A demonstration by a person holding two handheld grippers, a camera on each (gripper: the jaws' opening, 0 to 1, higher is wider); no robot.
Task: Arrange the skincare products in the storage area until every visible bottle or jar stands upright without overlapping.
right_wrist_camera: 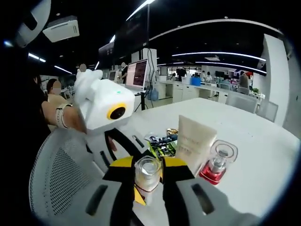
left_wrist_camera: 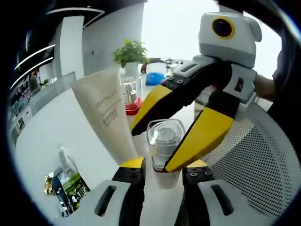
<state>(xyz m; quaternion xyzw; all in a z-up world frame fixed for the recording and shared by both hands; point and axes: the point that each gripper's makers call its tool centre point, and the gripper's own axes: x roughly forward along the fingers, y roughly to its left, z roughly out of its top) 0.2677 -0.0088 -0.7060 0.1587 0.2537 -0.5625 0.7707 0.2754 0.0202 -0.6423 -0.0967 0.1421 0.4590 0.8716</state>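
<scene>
A clear bottle with a thick clear cap [left_wrist_camera: 164, 141] [right_wrist_camera: 147, 175] is held up between both grippers. In the right gripper view, my right gripper [right_wrist_camera: 148, 165] has its yellow-tipped jaws tight against the bottle's sides. In the left gripper view it [left_wrist_camera: 157, 141] reaches in from the upper right around the cap. My left gripper [left_wrist_camera: 164, 165] flanks the bottle's base with a thin gap on one side, so contact is unclear. A cream tube [left_wrist_camera: 106, 113] [right_wrist_camera: 193, 141] stands on its cap. Beside it stands a clear bottle with a red base [left_wrist_camera: 131, 94] [right_wrist_camera: 217, 162].
Several green and black sachets [left_wrist_camera: 68, 183] [right_wrist_camera: 162, 143] lie flat on the white table [left_wrist_camera: 47, 136] [right_wrist_camera: 256, 141]. A white mesh chair [left_wrist_camera: 256, 155] [right_wrist_camera: 59, 174] sits close under the grippers. A potted plant [left_wrist_camera: 130, 54] stands at the back, with office desks and monitors beyond.
</scene>
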